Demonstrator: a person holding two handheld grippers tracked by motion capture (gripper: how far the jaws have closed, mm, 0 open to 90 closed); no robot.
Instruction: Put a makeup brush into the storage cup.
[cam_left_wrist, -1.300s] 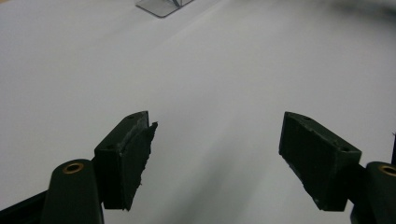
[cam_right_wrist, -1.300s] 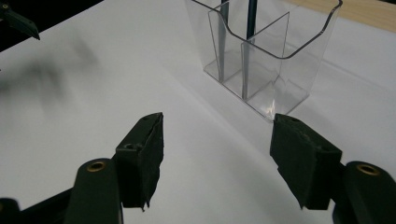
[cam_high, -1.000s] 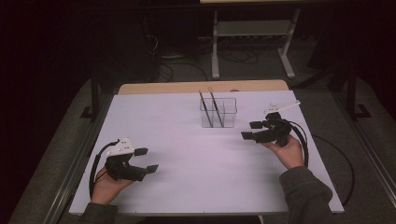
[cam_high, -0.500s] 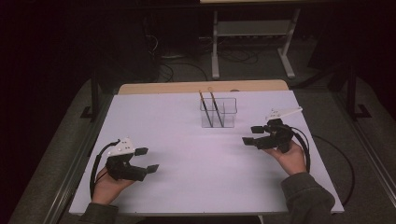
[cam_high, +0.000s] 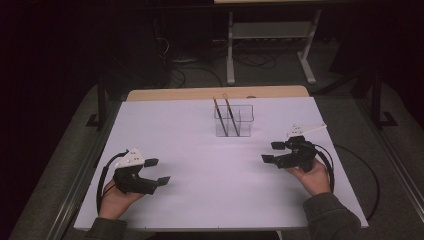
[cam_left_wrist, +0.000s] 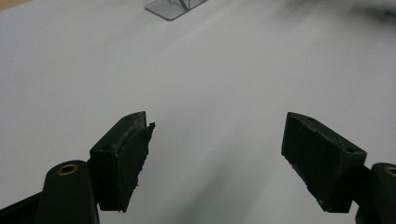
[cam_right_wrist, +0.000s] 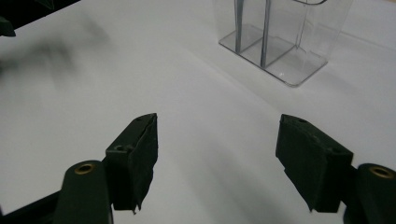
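White table (cam_high: 200, 200); clear organizer (cam_high: 234, 121) w/ 2 pencils (cam_high: 221, 116) at back-centre.

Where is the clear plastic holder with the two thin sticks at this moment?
In the high view, the clear plastic holder stands on the white table toward its far edge, slightly right of centre, nearer the right gripper than the left gripper.

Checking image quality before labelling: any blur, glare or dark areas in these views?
High view: white table evenly lit, room behind nearly black, clear holder faint but legible. Left gripper view: jaws sharp, a dark smear of blur at top right, holder cropped at the top edge. Right gripper view: jaws sharp, holder readable with slight reflections, a blurred dark patch at upper left.
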